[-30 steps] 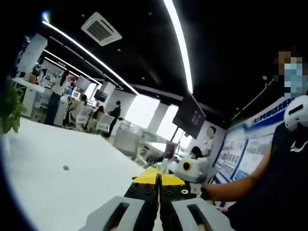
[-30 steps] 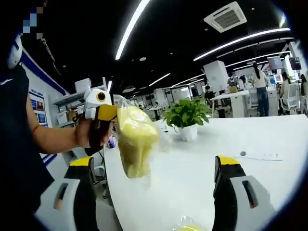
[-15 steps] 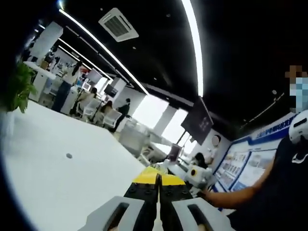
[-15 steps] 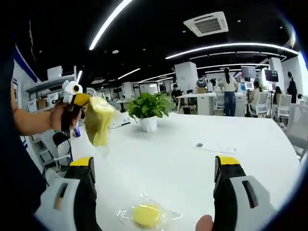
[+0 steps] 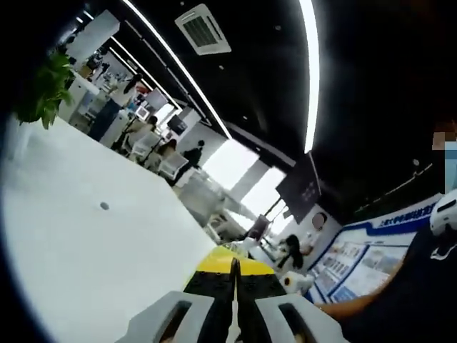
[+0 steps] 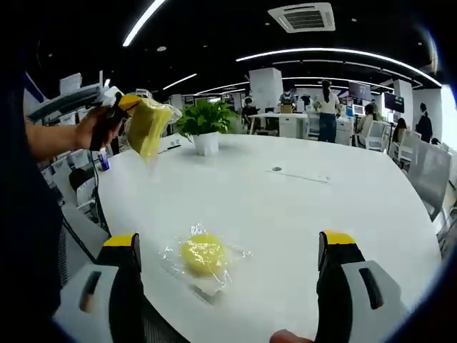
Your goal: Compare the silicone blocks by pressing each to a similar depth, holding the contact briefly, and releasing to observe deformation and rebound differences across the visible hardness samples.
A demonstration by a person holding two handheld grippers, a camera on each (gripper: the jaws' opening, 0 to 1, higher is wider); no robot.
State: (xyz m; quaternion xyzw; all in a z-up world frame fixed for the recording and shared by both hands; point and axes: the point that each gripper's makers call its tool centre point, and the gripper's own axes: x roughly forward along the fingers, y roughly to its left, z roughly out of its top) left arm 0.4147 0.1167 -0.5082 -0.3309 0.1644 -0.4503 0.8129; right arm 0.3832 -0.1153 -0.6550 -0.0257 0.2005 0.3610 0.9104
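A yellow silicone block in a clear bag [image 6: 202, 254] lies on the white table [image 6: 300, 214], just ahead of and between the jaws of my right gripper [image 6: 228, 240], which stand wide open with nothing in them. At the upper left of the right gripper view, my left gripper [image 6: 120, 107] hangs above the table's far-left edge, shut on the top of a second bagged yellow block [image 6: 148, 127] that dangles from it. In the left gripper view the left gripper [image 5: 233, 266] has its jaws pressed together; the bag is hidden there.
A potted green plant [image 6: 206, 123] stands near the far-left side of the table; its leaves [image 5: 44, 89] also show in the left gripper view. A small round mark [image 6: 277, 169] sits mid-table. Desks, chairs and several people fill the background.
The right gripper view has tilted down, so the bagged block on the table now lies between its jaws. The left gripper with its hanging bag sits smaller and farther to the upper left.
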